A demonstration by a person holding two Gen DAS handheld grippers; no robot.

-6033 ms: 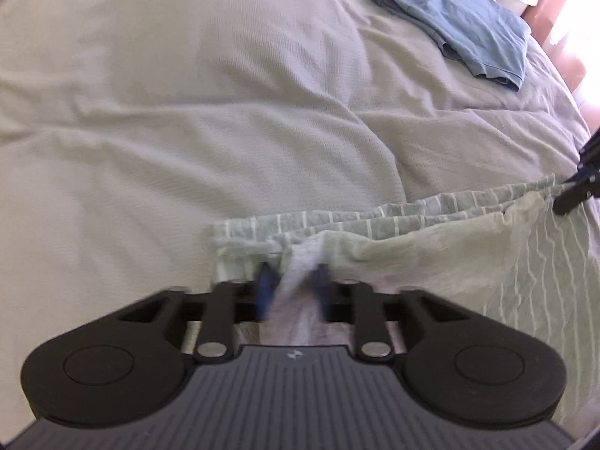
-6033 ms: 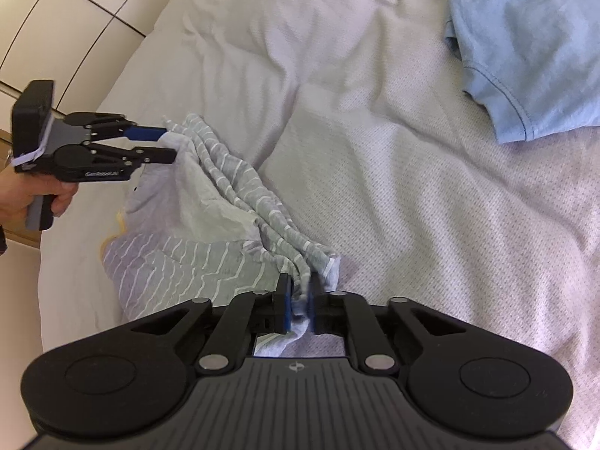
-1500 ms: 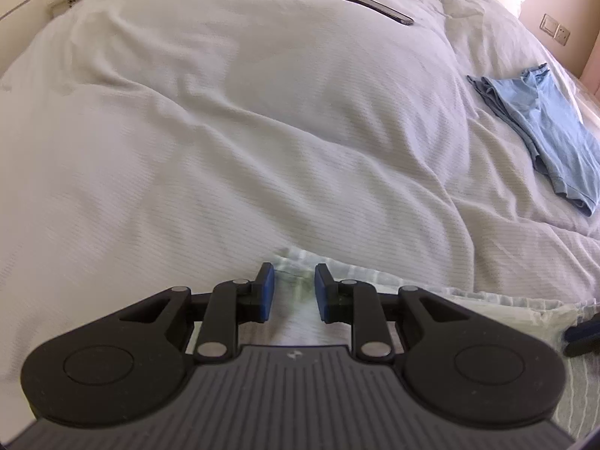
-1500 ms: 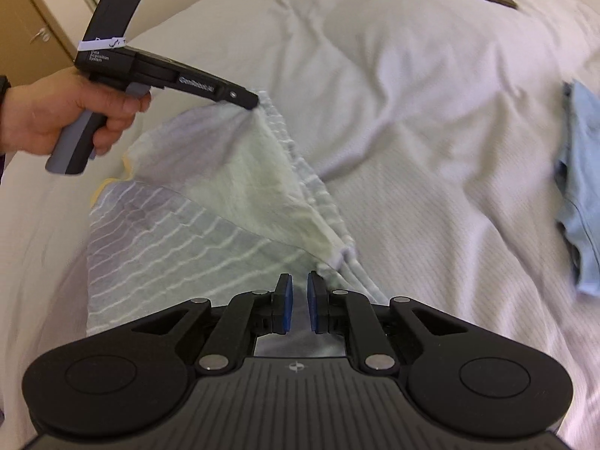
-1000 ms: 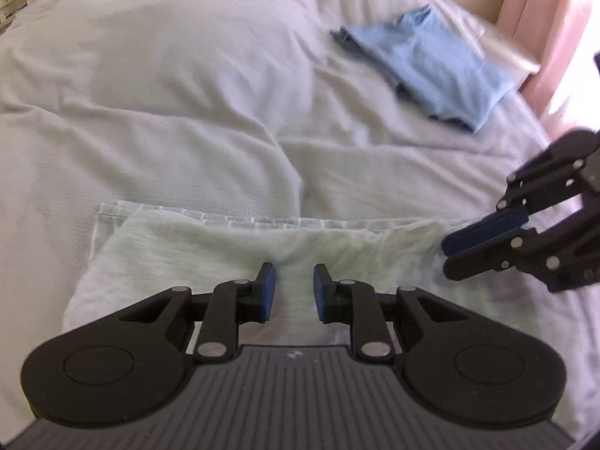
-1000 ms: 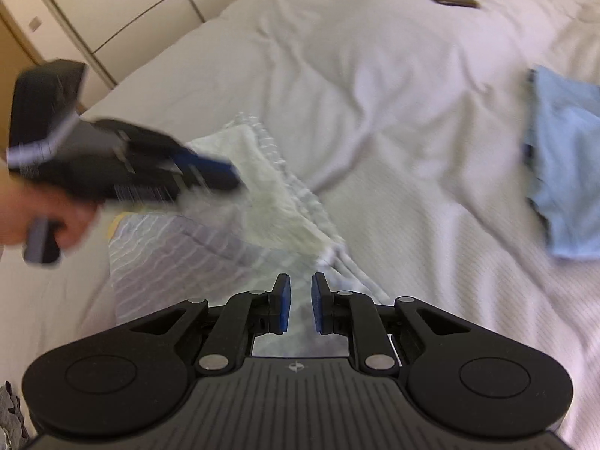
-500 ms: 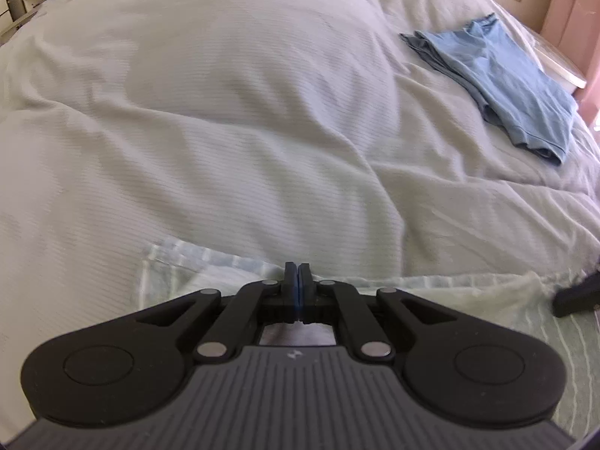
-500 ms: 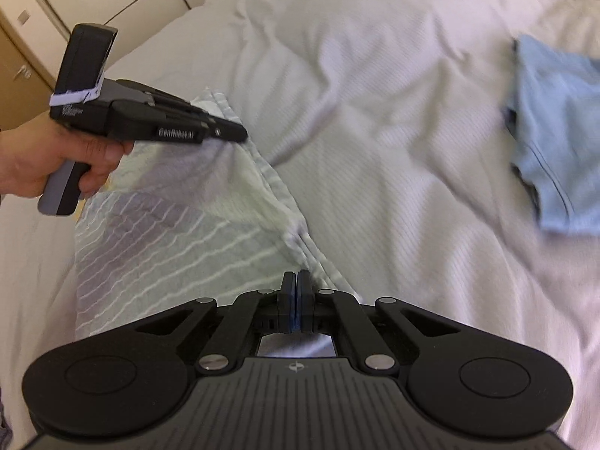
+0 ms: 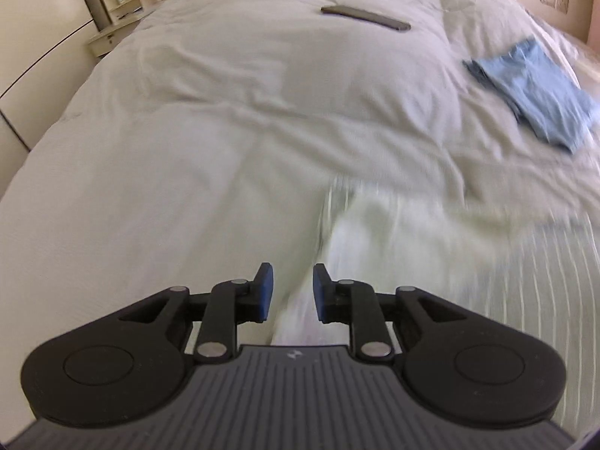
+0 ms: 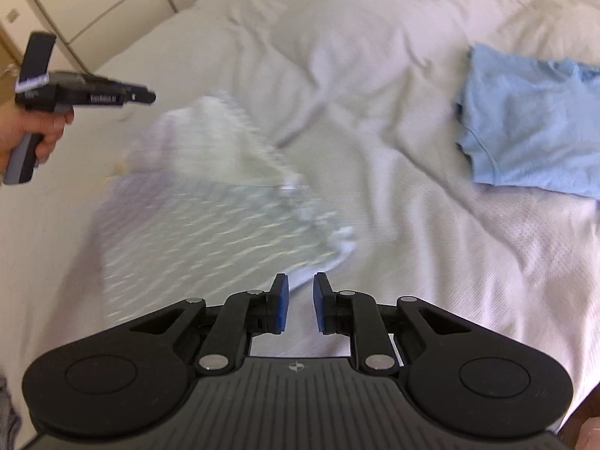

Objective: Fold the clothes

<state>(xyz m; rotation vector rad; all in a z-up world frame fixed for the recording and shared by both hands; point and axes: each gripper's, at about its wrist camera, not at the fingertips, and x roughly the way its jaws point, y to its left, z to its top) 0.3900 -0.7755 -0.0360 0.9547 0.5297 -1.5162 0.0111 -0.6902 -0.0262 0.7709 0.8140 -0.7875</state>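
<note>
Blue-padded fingers of both the left gripper (image 9: 289, 292) and right gripper (image 10: 299, 303), just opened, are parted with nothing gripped. Beyond them the striped garment (image 10: 195, 232) is spread on the bed (image 9: 187, 142), a blue shirt (image 10: 532, 127) farther off.

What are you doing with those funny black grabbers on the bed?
A person is folding clothes with a two-finger gripper in each hand. A pale green striped garment lies partly folded on the white bedcover. The left gripper and the right gripper have both just opened their jaws and hold nothing; the garment's edge shows between them. A blue garment waits further off, and a dark flat phone-like object lies farther up the bed.
</note>
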